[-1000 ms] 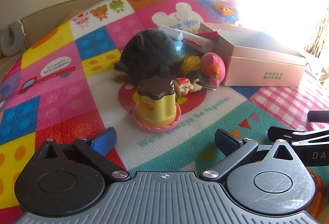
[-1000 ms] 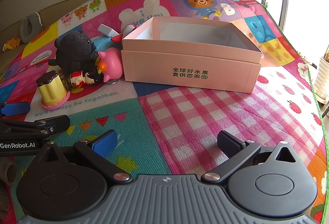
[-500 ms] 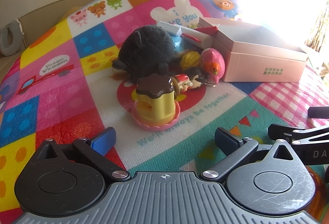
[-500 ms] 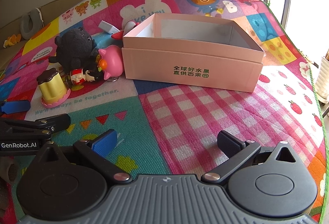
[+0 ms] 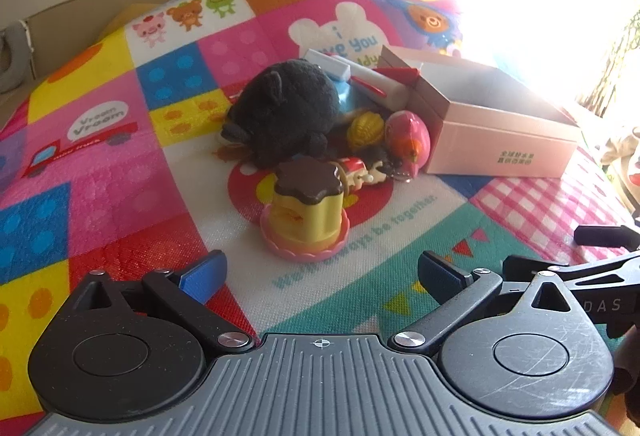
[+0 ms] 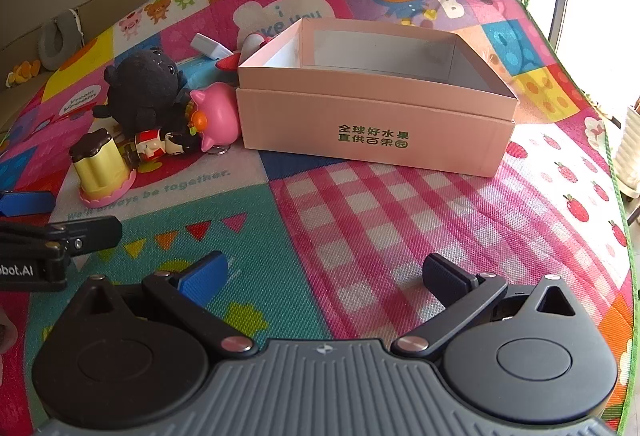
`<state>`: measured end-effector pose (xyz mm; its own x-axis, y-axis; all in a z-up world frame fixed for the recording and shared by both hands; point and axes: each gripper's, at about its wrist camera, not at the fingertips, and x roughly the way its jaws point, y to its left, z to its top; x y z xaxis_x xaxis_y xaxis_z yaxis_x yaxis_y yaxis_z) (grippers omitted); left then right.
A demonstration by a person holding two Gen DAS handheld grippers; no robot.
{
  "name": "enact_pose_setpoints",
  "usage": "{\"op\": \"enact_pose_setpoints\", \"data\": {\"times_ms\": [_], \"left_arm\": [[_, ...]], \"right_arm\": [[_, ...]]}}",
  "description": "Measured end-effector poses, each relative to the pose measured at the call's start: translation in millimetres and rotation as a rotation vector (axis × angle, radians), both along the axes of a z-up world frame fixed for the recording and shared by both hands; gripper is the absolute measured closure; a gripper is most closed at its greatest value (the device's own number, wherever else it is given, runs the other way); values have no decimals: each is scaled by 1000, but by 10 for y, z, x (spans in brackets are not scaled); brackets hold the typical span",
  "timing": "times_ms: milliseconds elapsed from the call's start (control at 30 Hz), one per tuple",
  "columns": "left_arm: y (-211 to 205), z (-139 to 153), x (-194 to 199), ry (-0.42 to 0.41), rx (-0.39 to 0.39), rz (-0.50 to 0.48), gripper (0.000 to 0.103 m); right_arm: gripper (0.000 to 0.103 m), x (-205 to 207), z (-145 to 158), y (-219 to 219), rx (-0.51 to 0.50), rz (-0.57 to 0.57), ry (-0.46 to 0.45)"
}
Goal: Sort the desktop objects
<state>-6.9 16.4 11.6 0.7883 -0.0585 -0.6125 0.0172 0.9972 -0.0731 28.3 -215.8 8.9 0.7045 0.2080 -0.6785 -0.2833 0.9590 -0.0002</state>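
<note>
While both grippers are held low over the colourful play mat (image 6: 360, 228), nothing is gripped by either one. The left gripper (image 5: 320, 272) is spread wide, with the pudding toy (image 5: 306, 212) standing upright just ahead of its gap. The right gripper (image 6: 324, 276) is opened just as wide over the pink checked patch, and the left gripper's fingertips can be spotted at the left edge of its view.

The toys are bunched together left of the pink cardboard box (image 6: 372, 132). The box is seen open on top, its long printed side turned toward the right gripper, so the long axis runs roughly left to right in that view. The pink pig toy (image 6: 218, 116) is tipped on its side, touching or almost touching the box wall. The small red figurine (image 6: 160, 146) is laid flat, its long axis running left-right, between the pudding toy and the pig. The black plush (image 5: 284, 112) is slumped behind them, with a yellow toy (image 5: 362, 128) tucked beside it.
</note>
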Motion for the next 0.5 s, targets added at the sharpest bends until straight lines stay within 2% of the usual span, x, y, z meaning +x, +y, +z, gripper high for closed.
{"op": "enact_pose_setpoints", "data": {"times_ms": [333,500], "left_arm": [[154,69,-124,-25,43,-23,0],[272,91,-117,-32,39,6,0]], "right_arm": [[0,-59,51,-27,32,52,5],[0,-181,163,44,29,48,-91]]}}
